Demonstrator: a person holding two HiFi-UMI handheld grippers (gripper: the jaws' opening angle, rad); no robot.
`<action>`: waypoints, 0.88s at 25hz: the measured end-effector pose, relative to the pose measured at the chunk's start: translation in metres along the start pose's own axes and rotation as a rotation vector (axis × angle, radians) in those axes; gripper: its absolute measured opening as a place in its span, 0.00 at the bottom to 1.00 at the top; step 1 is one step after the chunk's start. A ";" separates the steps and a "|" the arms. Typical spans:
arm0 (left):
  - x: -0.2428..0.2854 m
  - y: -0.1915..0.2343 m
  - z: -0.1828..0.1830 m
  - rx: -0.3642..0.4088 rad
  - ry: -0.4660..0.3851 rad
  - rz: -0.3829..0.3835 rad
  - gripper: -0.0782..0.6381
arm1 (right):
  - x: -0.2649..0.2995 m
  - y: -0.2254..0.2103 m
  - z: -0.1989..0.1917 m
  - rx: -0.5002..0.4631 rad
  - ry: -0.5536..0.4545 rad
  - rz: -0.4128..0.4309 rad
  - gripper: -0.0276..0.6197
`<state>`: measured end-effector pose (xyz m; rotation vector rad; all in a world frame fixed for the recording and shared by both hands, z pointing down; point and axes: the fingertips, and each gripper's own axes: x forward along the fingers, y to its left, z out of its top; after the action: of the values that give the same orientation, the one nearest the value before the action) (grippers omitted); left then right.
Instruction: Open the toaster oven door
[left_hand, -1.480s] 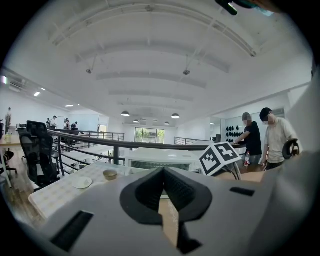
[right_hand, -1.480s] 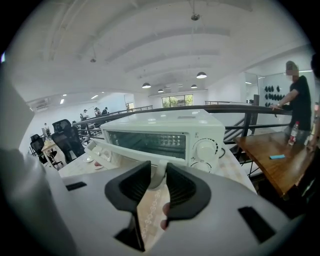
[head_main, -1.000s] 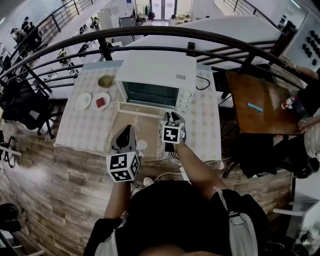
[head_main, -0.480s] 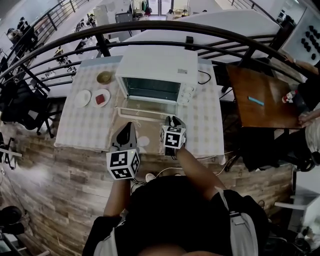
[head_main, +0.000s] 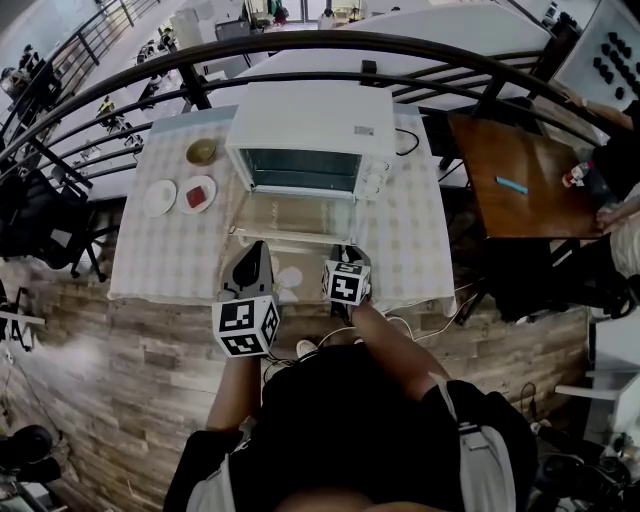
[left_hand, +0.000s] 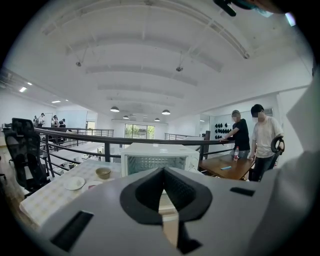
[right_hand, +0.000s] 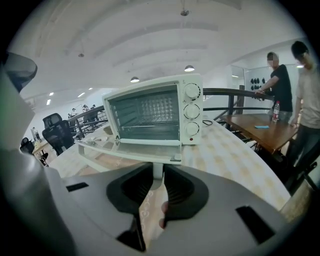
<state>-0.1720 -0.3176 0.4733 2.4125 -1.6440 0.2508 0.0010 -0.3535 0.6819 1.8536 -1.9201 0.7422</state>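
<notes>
Door (head_main: 295, 218) on the toaster oven (head_main: 310, 120), mid-frame, now lies way lower. Your right gripper (head_main: 344, 253), jaws just tightening, clamps its handle (right_hand: 157, 171); left gripper (left_hand: 163, 172) sits closed, empty. Looks basically done.

Bright, even indoor light in all views. Head view: strong fisheye, railing (head_main: 300, 45) bows into an arc, edges stretched. Toaster oven (head_main: 312, 115) top nearly blown out white. Shadows soft. Pale glare patch on the wood floor (head_main: 80, 355) at left. Person's dark top (head_main: 350, 430) underexposed, no detail. Gripper views: round image, black corners, heavy barrel warp. Light from round ceiling lamps (left_hand: 114, 109) plus far windows (left_hand: 136, 131), clipped white. Left gripper (left_hand: 164, 169) and right gripper (right_hand: 157, 169) shells close up and soft, background sharp. Colours flat, greyish.
</notes>
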 end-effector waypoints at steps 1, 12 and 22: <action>0.000 0.001 -0.001 -0.001 0.003 -0.001 0.13 | 0.001 0.000 -0.003 -0.002 0.003 -0.004 0.16; -0.003 0.011 -0.012 0.002 0.025 -0.003 0.13 | 0.011 -0.001 -0.033 0.013 0.026 -0.031 0.16; -0.002 0.020 -0.019 0.009 0.047 -0.006 0.13 | 0.032 -0.004 -0.074 0.053 0.127 -0.046 0.15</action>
<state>-0.1915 -0.3173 0.4929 2.3986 -1.6190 0.3127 -0.0042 -0.3349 0.7598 1.8290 -1.7895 0.8816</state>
